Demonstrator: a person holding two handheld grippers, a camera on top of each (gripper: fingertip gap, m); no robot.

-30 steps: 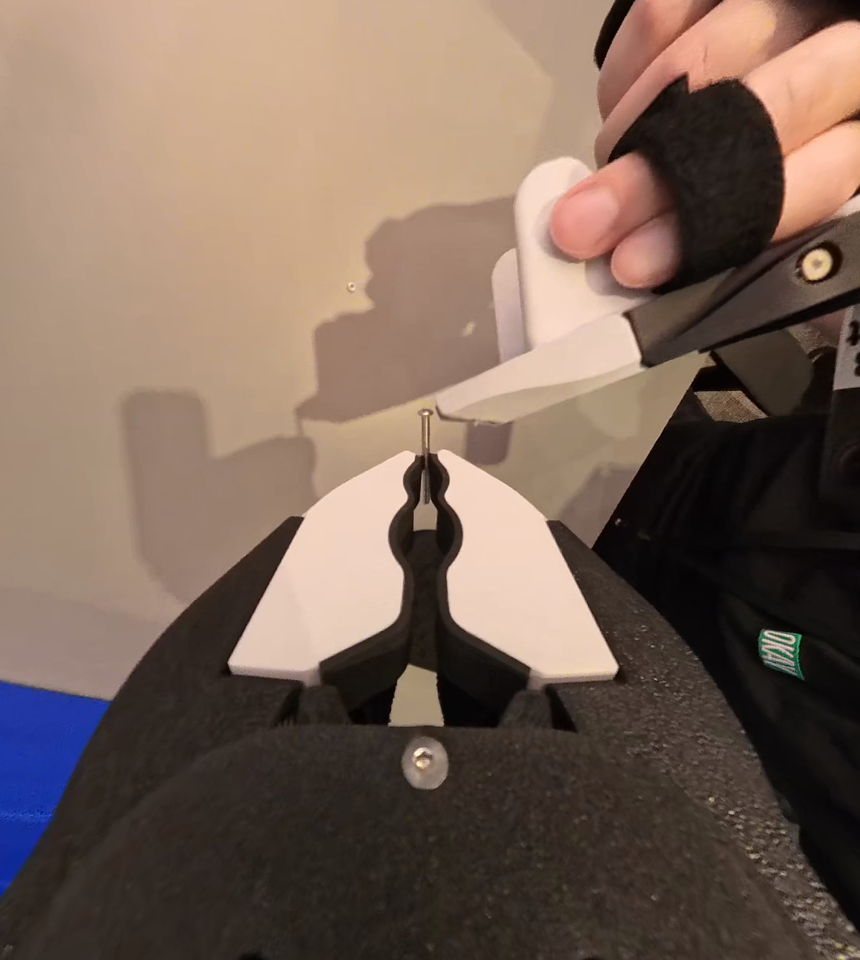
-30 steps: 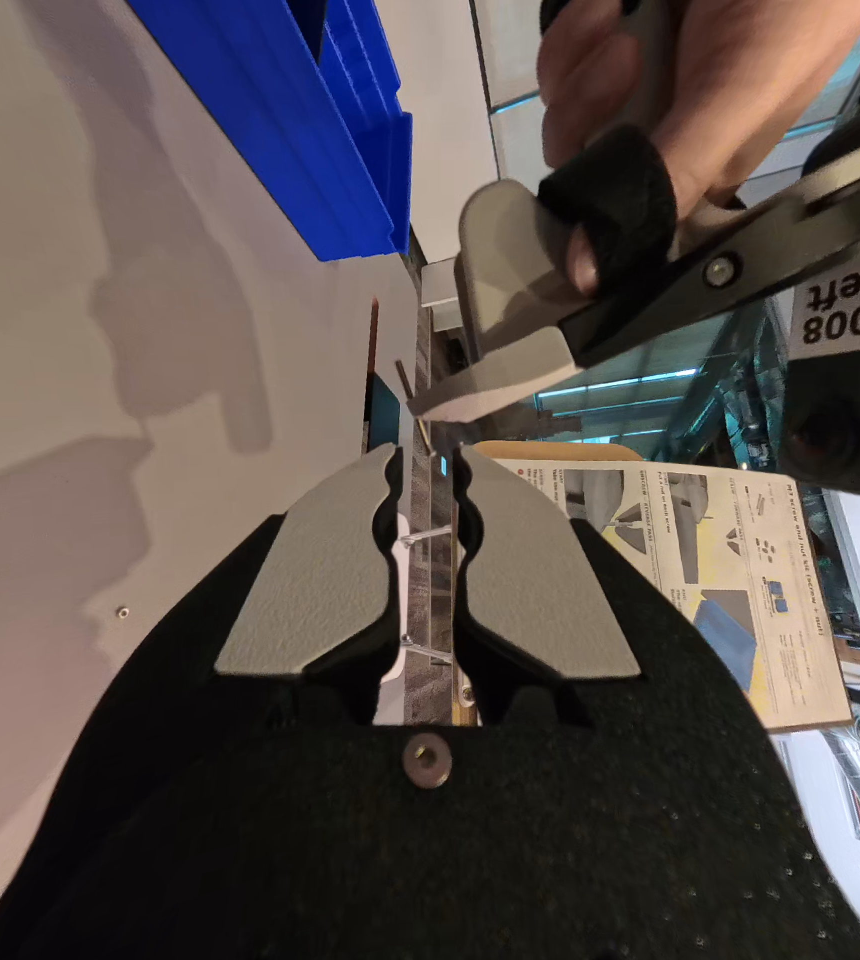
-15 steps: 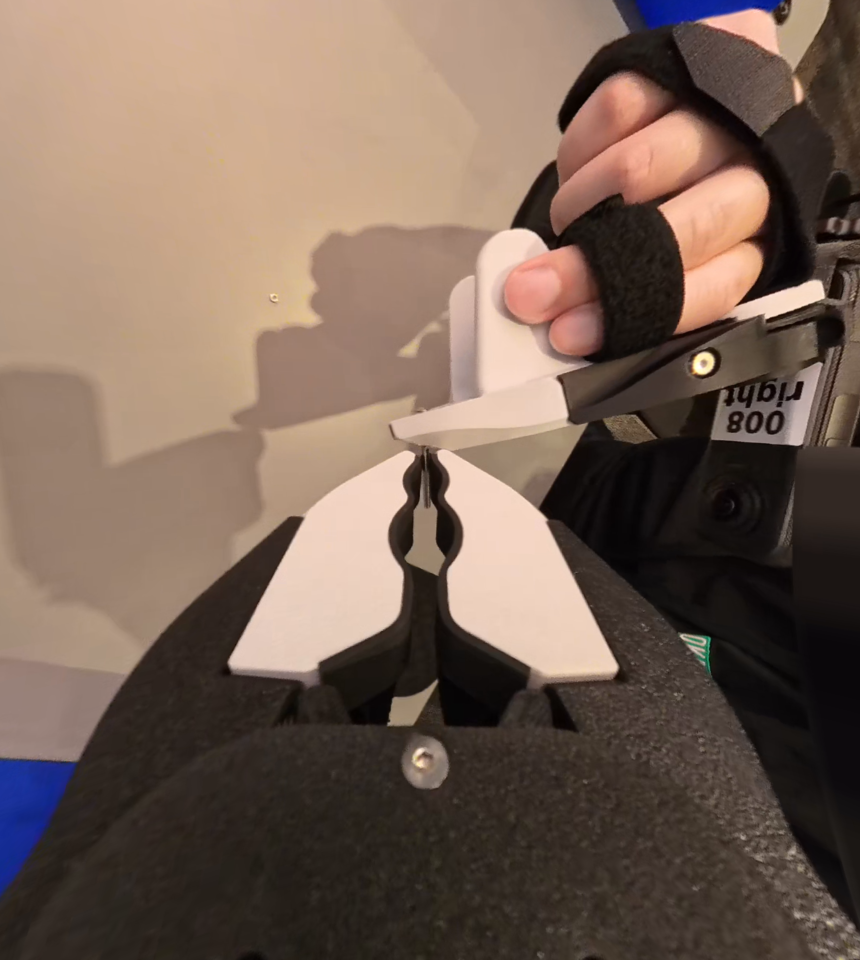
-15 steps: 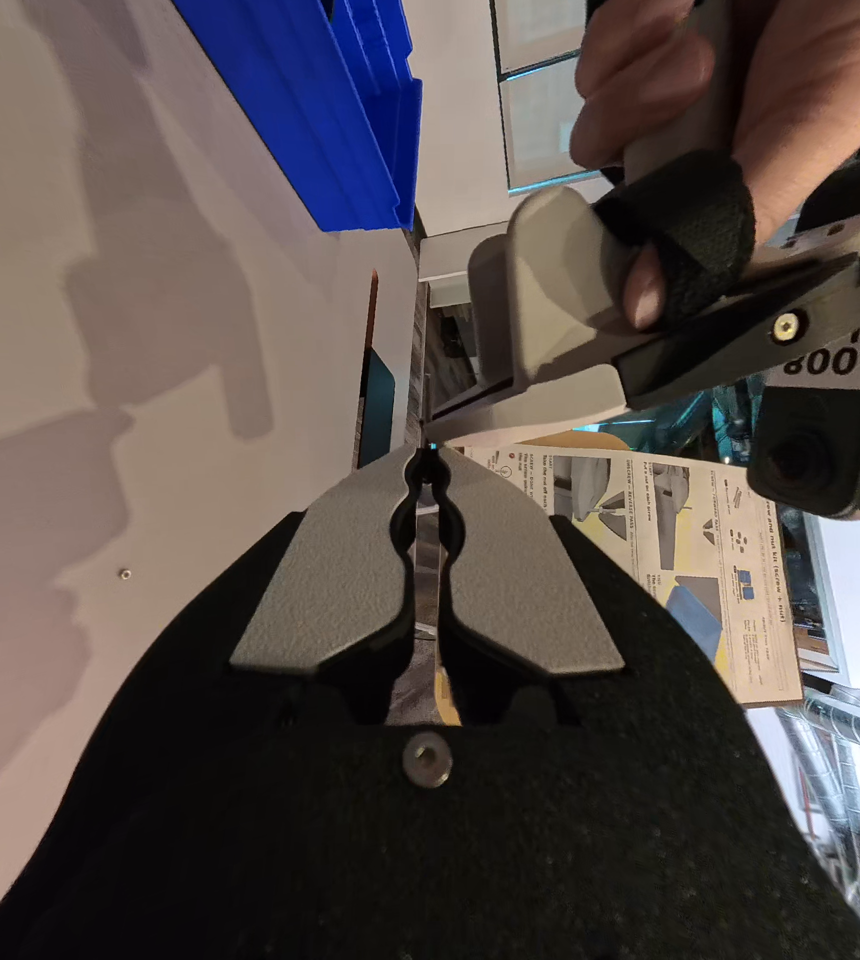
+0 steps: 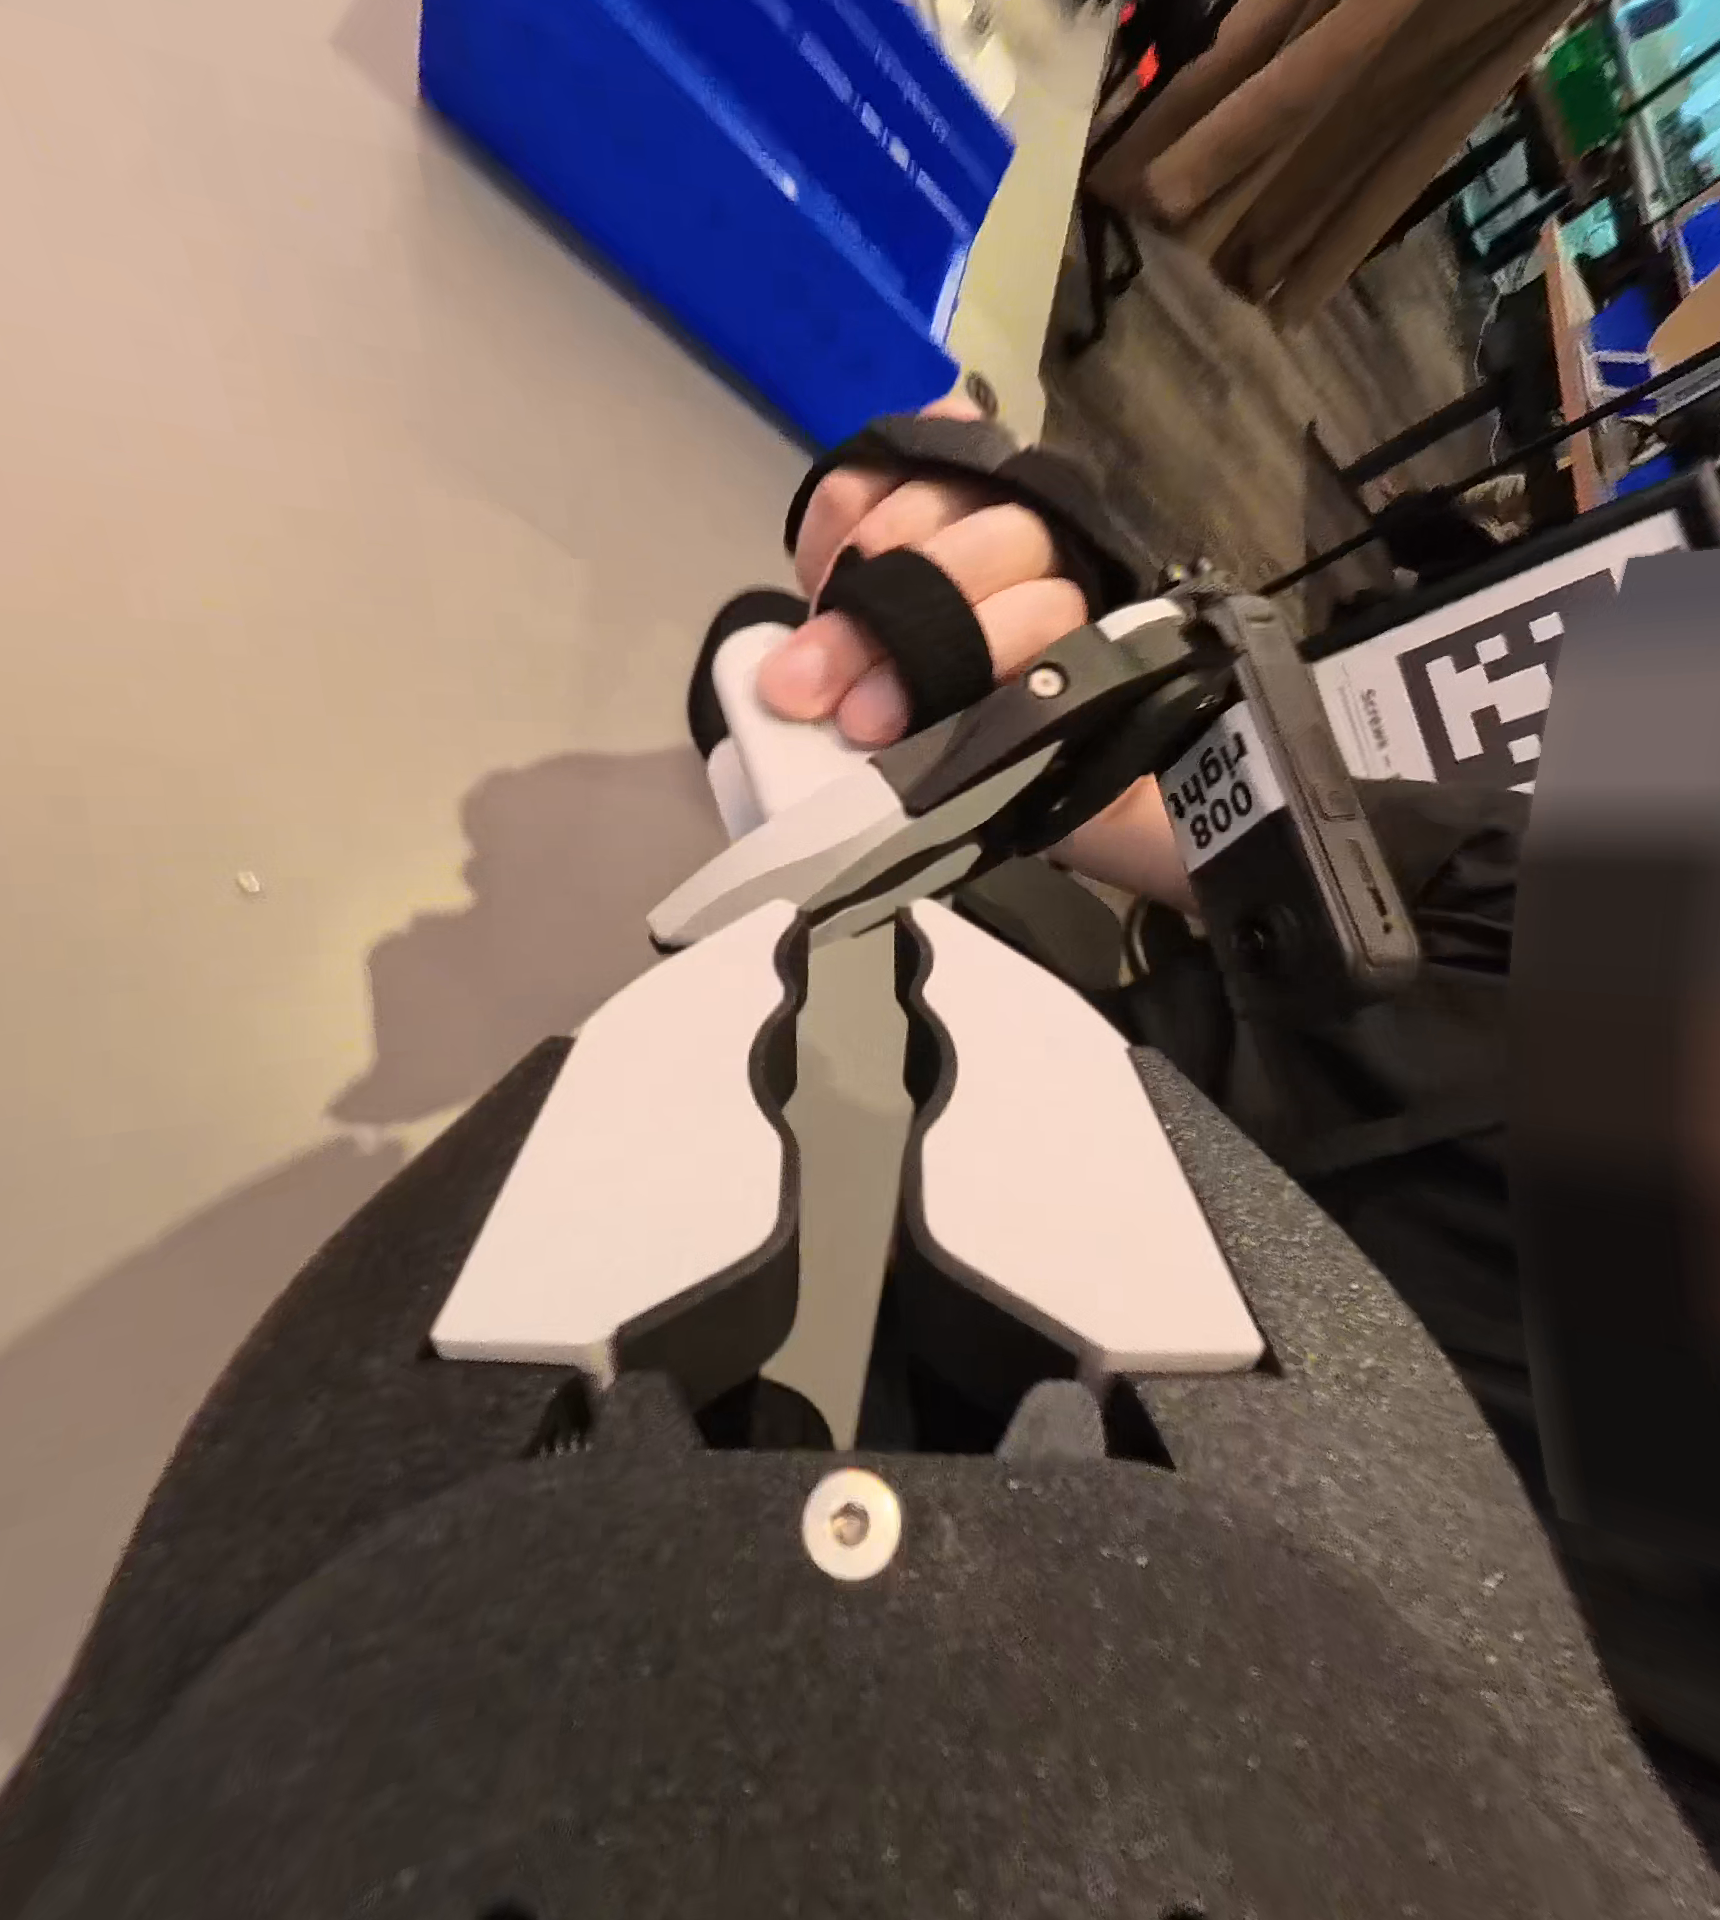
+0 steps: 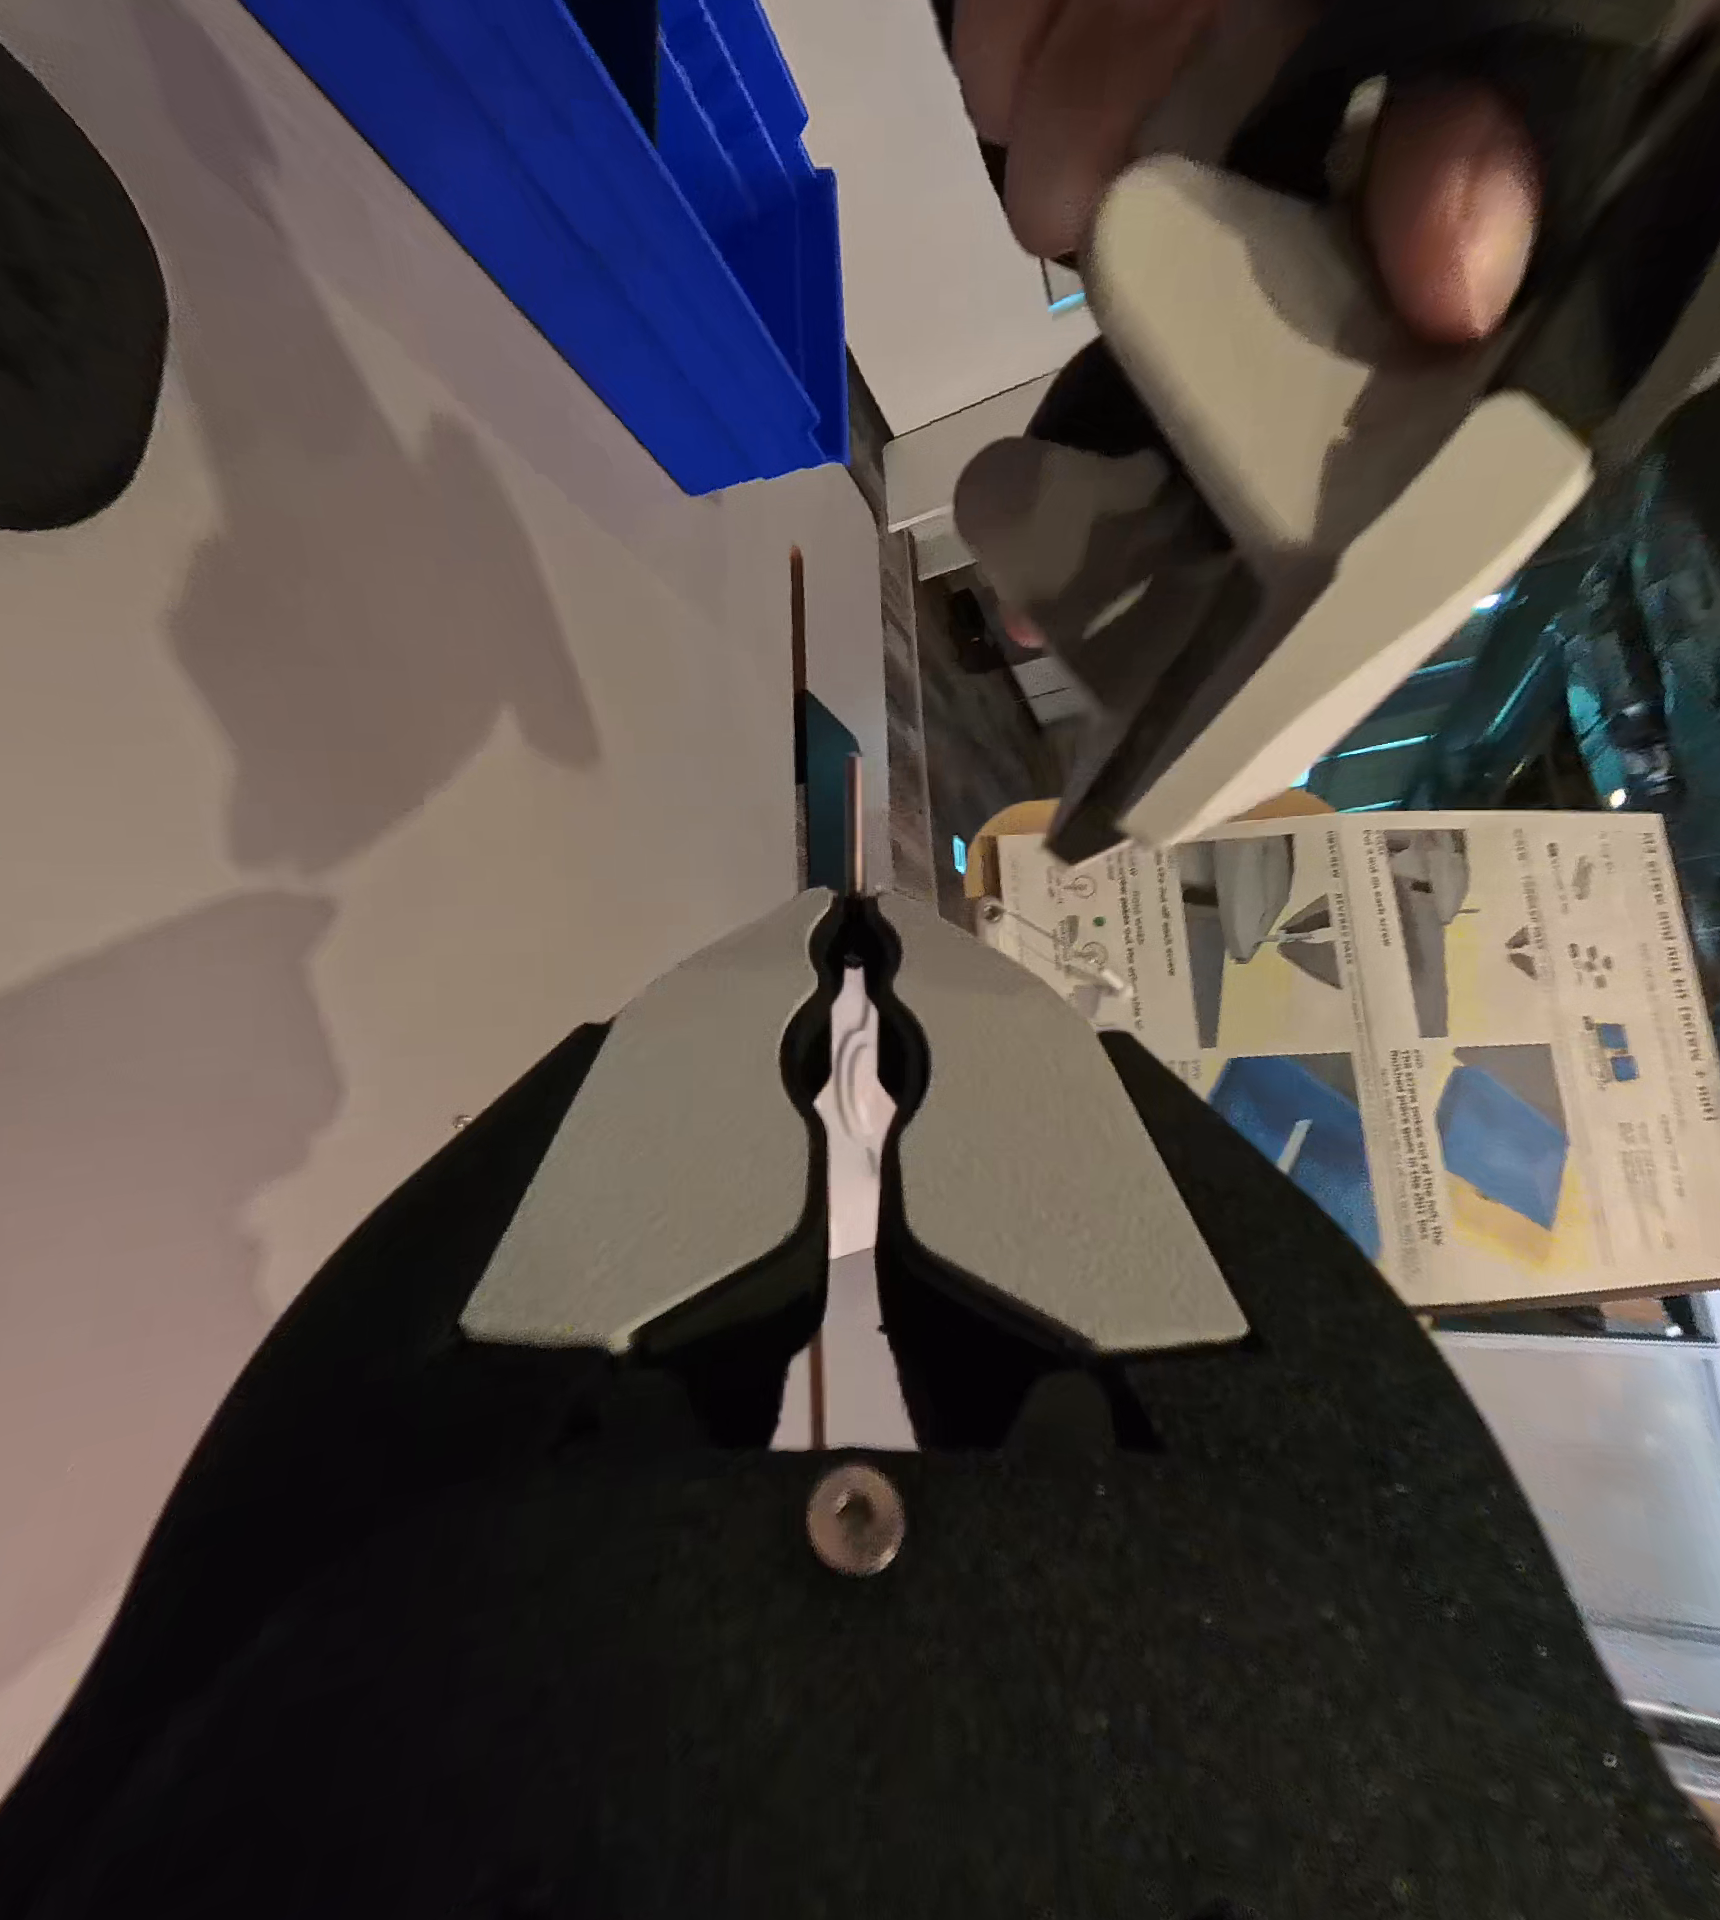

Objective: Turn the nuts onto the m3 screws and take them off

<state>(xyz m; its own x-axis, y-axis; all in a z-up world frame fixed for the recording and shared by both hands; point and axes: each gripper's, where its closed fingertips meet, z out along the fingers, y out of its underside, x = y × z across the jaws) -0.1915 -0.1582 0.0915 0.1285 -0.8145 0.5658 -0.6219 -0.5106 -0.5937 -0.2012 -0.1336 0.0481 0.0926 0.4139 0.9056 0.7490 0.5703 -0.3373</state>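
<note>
Table (image 5: 212,520): pale top across both my wrist views, crossed by the tools' shadows
Blue bin (image 5: 710,187): on the table's far side, well apart from both tools
Instruction sheet (image 6: 1458,1039): printed card beyond the table edge, behind the left tool as my right camera sees it
Left gripper (image 5: 848,940): jaws parted with a clear gap and nothing between them
Right gripper (image 6: 851,909): jaws pressed together, pinching the m3 screw at their very tips; it crosses just in front of the left tool's tips
Hand (image 5: 897,623): in a black fingerless glove, wrapped round the right tool's handle
M3 screw (image 6: 854,821): thin shaft poking straight out past the right tool's tips, clear of the table; I cannot tell whether a nut is on it
Small metal part (image 5: 248,883): alone on the table, well apart from the tools; too small for me to say if it is a nut
</note>
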